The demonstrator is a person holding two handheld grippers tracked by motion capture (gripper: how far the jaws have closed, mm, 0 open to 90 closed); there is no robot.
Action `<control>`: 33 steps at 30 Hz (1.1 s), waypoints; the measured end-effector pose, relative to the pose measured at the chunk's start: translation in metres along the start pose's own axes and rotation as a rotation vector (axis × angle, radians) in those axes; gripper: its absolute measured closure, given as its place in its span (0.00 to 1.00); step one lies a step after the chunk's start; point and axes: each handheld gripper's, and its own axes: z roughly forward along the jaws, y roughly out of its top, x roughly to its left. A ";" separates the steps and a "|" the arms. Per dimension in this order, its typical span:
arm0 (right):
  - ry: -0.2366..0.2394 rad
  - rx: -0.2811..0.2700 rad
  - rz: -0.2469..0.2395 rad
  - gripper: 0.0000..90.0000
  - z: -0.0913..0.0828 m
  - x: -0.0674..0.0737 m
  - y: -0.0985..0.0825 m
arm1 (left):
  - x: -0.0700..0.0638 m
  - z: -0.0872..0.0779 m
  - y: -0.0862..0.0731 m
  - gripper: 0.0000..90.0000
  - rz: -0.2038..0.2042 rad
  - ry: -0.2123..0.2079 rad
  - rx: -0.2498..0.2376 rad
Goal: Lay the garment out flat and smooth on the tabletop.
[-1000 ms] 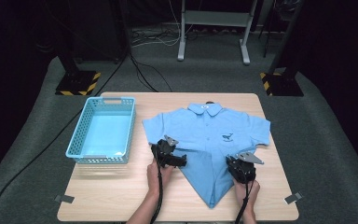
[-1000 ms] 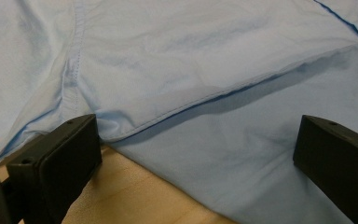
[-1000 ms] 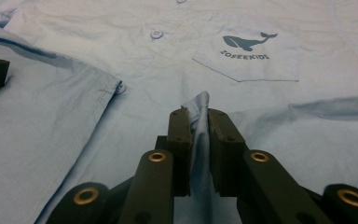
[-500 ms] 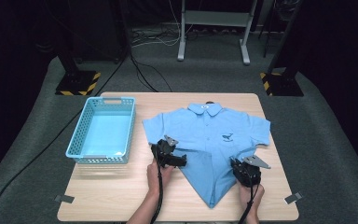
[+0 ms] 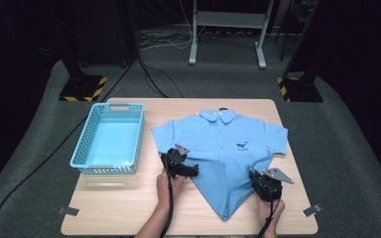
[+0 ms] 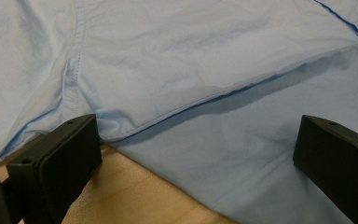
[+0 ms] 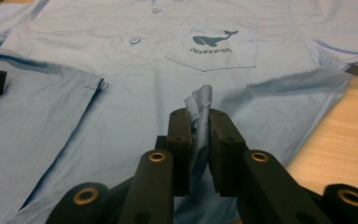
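A: Right gripper (image 7: 198, 122) is pinched on a bunched bit of the light blue polo shirt (image 5: 228, 148), fabric sticking up between the jaws. It sits at the shirt's right lower edge, near the table's (image 5: 129, 208) front.

B: Left gripper (image 5: 181, 166)?

A: Jaws spread wide, nothing between the pads. In the left gripper view they straddle a folded-over edge of the shirt, one jaw just beside the edge on bare wood, the other over fabric.

B: Shirt's place?

A: Flat on the table, collar away from the person, whale-logo pocket (image 7: 212, 46) facing up, lower part already folded into a point toward the front edge. Blue basket (image 5: 109, 141) stands to its left, apart from it.

B: Risks?

A: Right grip holds only a small tuft (thin pinch, looks like one or two layers), so a quick pull could slip it out or drag the whole shirt and undo the fold. Left jaws closing where they are might catch only the top layer, or scrape the table.

B: Hand poses?

A: Both forearms come in from the bottom; the left hand (image 5: 168, 186) holds its gripper low and angled toward the shirt's middle, the right hand (image 5: 270, 208) holds its gripper pointing forward, low over the cloth.
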 end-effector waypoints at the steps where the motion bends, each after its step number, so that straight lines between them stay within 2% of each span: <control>1: -0.002 -0.002 0.002 0.89 -0.001 0.000 -0.001 | 0.000 0.000 0.000 0.01 0.000 0.000 0.000; 23: -0.023 -0.054 0.051 0.89 -0.023 -0.013 -0.010 | 0.000 0.000 0.000 0.01 0.000 0.000 0.001; 33: -0.049 -0.057 0.048 0.89 -0.031 -0.016 -0.015 | 0.000 0.000 0.000 0.01 0.000 0.000 0.000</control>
